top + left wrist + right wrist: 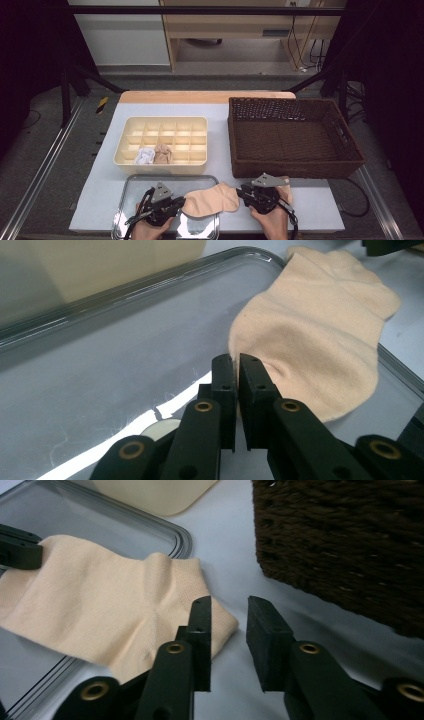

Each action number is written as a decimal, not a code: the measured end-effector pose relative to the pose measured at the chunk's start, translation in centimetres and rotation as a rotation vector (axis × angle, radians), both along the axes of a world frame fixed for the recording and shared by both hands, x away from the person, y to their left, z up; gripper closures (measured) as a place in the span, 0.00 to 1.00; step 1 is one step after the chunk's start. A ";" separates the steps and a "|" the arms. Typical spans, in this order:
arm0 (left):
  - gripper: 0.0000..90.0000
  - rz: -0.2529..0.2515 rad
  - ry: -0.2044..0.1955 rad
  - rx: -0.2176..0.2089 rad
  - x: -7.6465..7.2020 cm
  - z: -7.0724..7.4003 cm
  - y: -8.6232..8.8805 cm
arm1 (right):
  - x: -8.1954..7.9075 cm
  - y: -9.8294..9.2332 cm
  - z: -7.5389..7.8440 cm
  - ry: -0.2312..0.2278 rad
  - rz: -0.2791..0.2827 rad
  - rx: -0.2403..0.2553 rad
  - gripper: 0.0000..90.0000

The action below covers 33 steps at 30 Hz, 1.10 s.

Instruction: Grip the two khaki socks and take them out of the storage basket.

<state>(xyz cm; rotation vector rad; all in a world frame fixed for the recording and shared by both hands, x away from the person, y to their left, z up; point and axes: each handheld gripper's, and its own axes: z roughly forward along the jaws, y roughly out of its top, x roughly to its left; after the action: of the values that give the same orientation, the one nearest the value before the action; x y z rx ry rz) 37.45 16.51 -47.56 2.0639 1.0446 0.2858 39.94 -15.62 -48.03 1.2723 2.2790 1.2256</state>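
Jaws of the left gripper (235, 362) are clamped on the near-left edge of a beige sock (212, 199), while the right gripper (229, 612) stands released beside the sock's right end, its pads touching no cloth. The sock lies flat, half on the metal tray (131, 186) and half on the table (320, 205). Two rolled socks (154, 155) already sit in the compartment organizer (125, 131); folding this one seems barely begun. Both hands rest low at the table's near edge, grippers pointing inward toward each other. The wicker basket (295, 170) on the right is bare.
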 end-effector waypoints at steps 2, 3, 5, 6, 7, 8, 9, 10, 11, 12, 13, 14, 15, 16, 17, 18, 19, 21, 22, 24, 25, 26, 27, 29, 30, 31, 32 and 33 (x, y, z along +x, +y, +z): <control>0.94 -0.004 0.004 -0.002 0.0 0.0 0.1 | 0.3 0.5 -0.5 -0.002 0.022 -0.035 0.76; 0.94 -0.002 0.005 -0.004 0.1 0.0 0.1 | 0.3 0.7 -0.6 0.003 0.029 -0.058 0.79; 0.95 0.004 0.001 -0.008 0.1 0.0 0.2 | 0.3 0.8 -0.6 0.002 0.040 -0.062 0.89; 0.95 0.003 0.001 -0.005 0.1 0.1 0.3 | 0.2 0.8 -0.5 0.017 0.049 -0.058 0.95; 0.95 0.005 -0.002 -0.004 0.1 0.1 0.4 | 0.1 0.8 -0.5 0.021 0.056 -0.063 0.96; 0.95 0.011 -0.005 -0.003 0.1 0.1 0.4 | -0.1 0.7 -0.4 0.023 0.060 -0.068 0.97; 0.95 0.014 -0.006 -0.004 0.1 0.1 0.5 | -0.2 0.6 -0.3 0.034 0.062 -0.069 0.97; 0.95 0.014 -0.004 -0.003 0.1 0.1 0.6 | -0.4 0.4 -0.1 0.041 0.061 -0.065 0.97; 0.95 0.016 -0.004 -0.002 0.1 0.1 0.7 | -0.6 0.2 -0.1 0.036 0.059 -0.056 0.97; 0.95 0.015 -0.002 0.001 0.1 0.1 0.8 | -0.8 0.0 0.0 0.040 0.049 -0.049 0.97; 0.95 0.016 -0.001 0.001 0.1 0.1 0.8 | -0.9 -0.1 0.0 0.047 0.042 -0.052 0.97; 0.95 0.015 -0.002 0.002 0.1 0.1 0.7 | -1.0 -0.2 -0.1 0.053 0.033 -0.051 0.97; 0.95 0.016 -0.004 0.001 0.0 0.1 0.7 | -1.0 -0.2 -0.2 0.058 0.029 -0.045 0.96; 0.94 0.015 -0.006 0.003 0.0 0.1 0.7 | -0.9 -0.2 -0.3 0.061 0.026 -0.037 0.93; 0.93 0.017 -0.008 0.003 0.0 0.1 0.7 | -0.9 -0.3 -0.3 0.056 0.023 -0.029 0.89; 0.92 0.017 -0.010 0.004 0.0 0.1 0.8 | -0.9 -0.4 -0.2 0.050 0.019 -0.013 0.87; 0.90 0.021 -0.013 -0.003 0.1 0.2 0.8 | -0.9 -0.6 0.0 0.038 0.016 0.006 0.86; 0.85 0.024 -0.020 -0.013 0.1 0.5 1.1 | -0.8 -1.3 0.7 0.000 -0.001 0.025 0.81; 0.82 0.023 -0.023 -0.020 0.1 0.7 1.3 | -0.8 -2.0 1.2 -0.030 -0.023 0.031 0.80; 0.75 0.038 -0.036 -0.030 0.2 1.1 1.6 | -0.8 -3.6 2.2 -0.075 -0.071 0.041 0.81; 0.72 0.044 -0.043 -0.033 0.3 1.3 1.9 | -0.8 -4.4 2.7 -0.099 -0.102 0.041 0.81; 0.70 0.056 -0.050 -0.042 0.4 1.5 2.2 | -0.9 -5.2 3.0 -0.116 -0.131 0.032 0.82; 0.67 0.064 -0.055 -0.041 0.4 1.6 2.4 | -1.0 -6.0 3.4 -0.113 -0.153 0.029 0.83; 0.63 0.077 -0.062 -0.042 0.6 1.7 2.8 | -1.2 -6.8 3.4 -0.105 -0.169 0.026 0.82; 0.60 0.083 -0.064 -0.049 0.7 1.7 3.0 | -1.2 -7.1 3.3 -0.088 -0.170 0.021 0.82; 0.59 0.086 -0.064 -0.059 0.8 1.6 3.2 | -1.2 -7.2 3.0 -0.066 -0.170 0.012 0.81; 0.58 0.092 -0.063 -0.071 0.8 1.6 3.4 | -1.2 -7.2 2.7 -0.047 -0.173 -0.001 0.81; 0.56 0.094 -0.063 -0.077 0.9 1.6 3.5 | -1.2 -7.1 2.4 -0.038 -0.177 -0.010 0.80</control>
<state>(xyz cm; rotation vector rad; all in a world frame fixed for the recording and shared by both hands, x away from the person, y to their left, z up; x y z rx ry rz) 38.36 20.02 -45.96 1.9284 1.0996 0.3505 38.77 -22.68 -45.66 1.4002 2.0928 1.1651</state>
